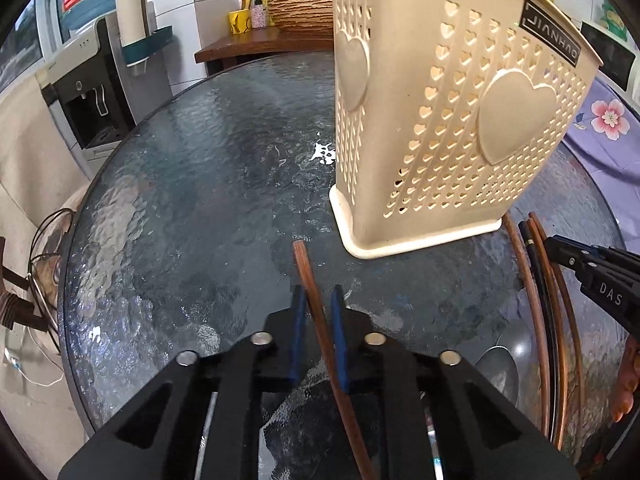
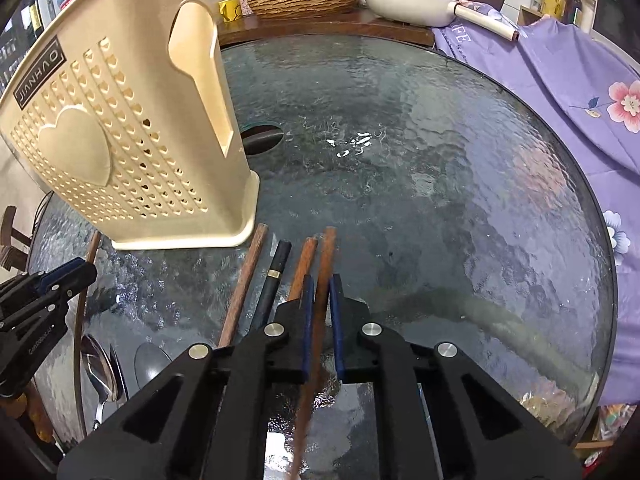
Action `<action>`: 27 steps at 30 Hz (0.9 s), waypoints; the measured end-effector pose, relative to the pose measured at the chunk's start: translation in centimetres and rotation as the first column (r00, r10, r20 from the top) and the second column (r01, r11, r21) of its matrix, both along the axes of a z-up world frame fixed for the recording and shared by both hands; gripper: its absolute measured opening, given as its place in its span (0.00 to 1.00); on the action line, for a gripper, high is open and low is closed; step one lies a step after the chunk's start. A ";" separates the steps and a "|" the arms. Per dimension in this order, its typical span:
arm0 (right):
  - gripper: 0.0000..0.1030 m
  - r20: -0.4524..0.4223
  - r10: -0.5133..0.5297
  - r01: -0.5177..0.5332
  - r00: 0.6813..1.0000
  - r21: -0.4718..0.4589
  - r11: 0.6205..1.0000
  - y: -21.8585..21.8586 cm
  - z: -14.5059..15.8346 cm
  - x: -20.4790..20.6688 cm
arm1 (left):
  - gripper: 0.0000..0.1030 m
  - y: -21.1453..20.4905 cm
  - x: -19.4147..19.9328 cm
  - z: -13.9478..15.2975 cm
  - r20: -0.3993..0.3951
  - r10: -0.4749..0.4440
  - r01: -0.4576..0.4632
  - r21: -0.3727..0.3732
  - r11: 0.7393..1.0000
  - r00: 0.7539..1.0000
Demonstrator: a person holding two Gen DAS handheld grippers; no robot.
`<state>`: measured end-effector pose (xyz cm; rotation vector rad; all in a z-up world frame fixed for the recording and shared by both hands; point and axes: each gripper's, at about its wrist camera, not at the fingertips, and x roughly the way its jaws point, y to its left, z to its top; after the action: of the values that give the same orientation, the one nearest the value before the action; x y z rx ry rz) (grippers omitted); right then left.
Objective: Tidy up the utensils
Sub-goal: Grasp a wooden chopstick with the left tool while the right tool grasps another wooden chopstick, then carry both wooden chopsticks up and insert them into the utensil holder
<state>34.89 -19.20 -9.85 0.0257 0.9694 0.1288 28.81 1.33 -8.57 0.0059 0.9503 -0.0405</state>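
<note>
Lying beside one holder (image 2: 120, 140), four chopsticks (image 2: 244, 280); each gripper's fingers (image 1: 338, 344) straddle one, grip unclear.

The round glass desk (image 2: 460, 168) carries a cream utensil holder (image 2: 132, 152), loose chopsticks (image 2: 244, 284) and spoons (image 2: 98, 368).

Both tools share one build. The left gripper (image 1: 318, 300) and right gripper (image 2: 322, 292) have matte black angular bodies, blue pads (image 1: 298, 336) lining the fingers and round silver bolt heads (image 2: 276, 329). White lettering (image 1: 610, 298) marks the right one's side.
</note>
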 end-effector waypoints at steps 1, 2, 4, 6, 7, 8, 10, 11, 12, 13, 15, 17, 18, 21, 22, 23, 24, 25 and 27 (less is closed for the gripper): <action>0.07 0.001 0.004 -0.004 1.000 -0.001 1.000 0.0 0.0 0.1 | 0.09 0.1 0.1 0.0 0.000 0.000 0.000 -0.003 1.000 1.000; 0.07 0.002 0.004 -0.004 1.000 -0.001 1.000 0.0 0.0 0.1 | 0.09 0.1 0.2 0.0 0.000 0.000 0.000 -0.006 1.000 1.000; 0.07 0.001 0.004 -0.004 1.000 0.002 1.000 0.0 0.0 0.3 | 0.09 0.1 0.2 0.0 0.000 0.000 0.000 -0.012 1.000 1.000; 0.07 0.006 0.007 -0.007 1.000 0.007 1.000 -0.1 0.0 0.2 | 0.09 0.1 0.4 0.1 0.002 -0.002 0.002 -0.025 1.000 1.000; 0.07 0.008 0.008 -0.008 1.000 0.010 1.000 -0.1 0.0 0.1 | 0.08 0.1 0.6 0.1 0.003 -0.001 0.001 -0.029 1.000 1.000; 0.07 0.010 0.010 -0.010 1.000 0.015 1.000 -0.2 -0.1 0.1 | 0.08 0.2 0.7 0.0 0.005 0.001 -0.001 -0.036 0.999 1.000; 0.07 0.015 0.011 -0.011 1.000 0.029 1.000 -0.4 -0.1 -0.1 | 0.07 0.1 0.7 0.0 0.008 0.006 -0.006 -0.044 0.999 1.000; 0.07 0.017 0.010 -0.011 1.000 0.034 0.999 -0.5 -0.2 -0.2 | 0.06 0.2 0.6 0.0 0.008 0.007 -0.007 -0.054 0.999 1.000; 0.07 0.022 0.009 -0.010 1.000 0.040 0.999 -0.6 -0.1 -0.3 | 0.06 0.4 0.6 0.0 0.008 0.007 -0.007 -0.074 0.997 1.000; 0.07 0.032 0.009 -0.011 0.999 0.050 0.999 -0.8 0.1 -0.4 | 0.06 0.5 0.5 0.2 0.013 0.007 -0.006 -0.090 0.996 1.000; 0.07 0.058 0.011 -0.015 0.998 0.063 0.998 -1.0 0.7 -0.8 | 0.06 0.8 0.0 0.7 0.034 0.008 -0.005 -0.107 0.994 0.999; 0.07 0.086 0.017 -0.023 0.996 0.070 0.997 -1.1 1.4 -1.3 | 0.06 1.2 -0.7 1.7 0.069 0.009 0.000 -0.126 0.992 0.998; 0.07 0.105 0.021 -0.029 0.994 0.078 0.997 -1.2 1.9 -1.6 | 0.06 1.3 -1.0 2.2 0.085 0.010 0.001 -0.130 0.991 0.996; 0.07 0.187 0.036 -0.058 0.982 0.110 0.992 -1.7 4.5 -3.0 | 0.06 1.8 -2.2 4.4 0.139 0.013 0.011 -0.173 0.985 0.990; 0.07 0.212 0.043 -0.070 0.976 0.119 0.990 -1.8 5.4 -3.5 | 0.06 2.0 -2.6 5.1 0.156 0.012 0.018 -0.188 0.982 0.988; 0.07 0.231 0.049 -0.079 0.972 0.125 0.989 -1.8 6.1 -3.8 | 0.06 2.1 -3.1 5.8 0.173 0.009 0.025 -0.198 0.980 0.985; 0.07 0.255 0.054 -0.090 0.965 0.130 0.987 -1.9 6.9 -4.4 | 0.06 2.1 -3.7 6.7 0.198 0.006 0.035 -0.200 0.979 0.980; 0.07 0.286 0.063 -0.105 0.956 0.133 0.986 -2.1 8.1 -5.0 | 0.06 2.1 -4.3 7.6 0.223 0.003 0.042 -0.198 0.979 0.975; 0.07 0.335 0.081 -0.134 0.939 0.138 0.981 -2.3 9.9 -6.1 | 0.06 2.0 -5.1 9.0 0.259 -0.001 0.056 -0.204 0.977 0.966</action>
<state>28.74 -21.52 0.02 0.0945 0.6242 0.3025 23.67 3.35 0.42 -0.1673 0.6817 -0.1639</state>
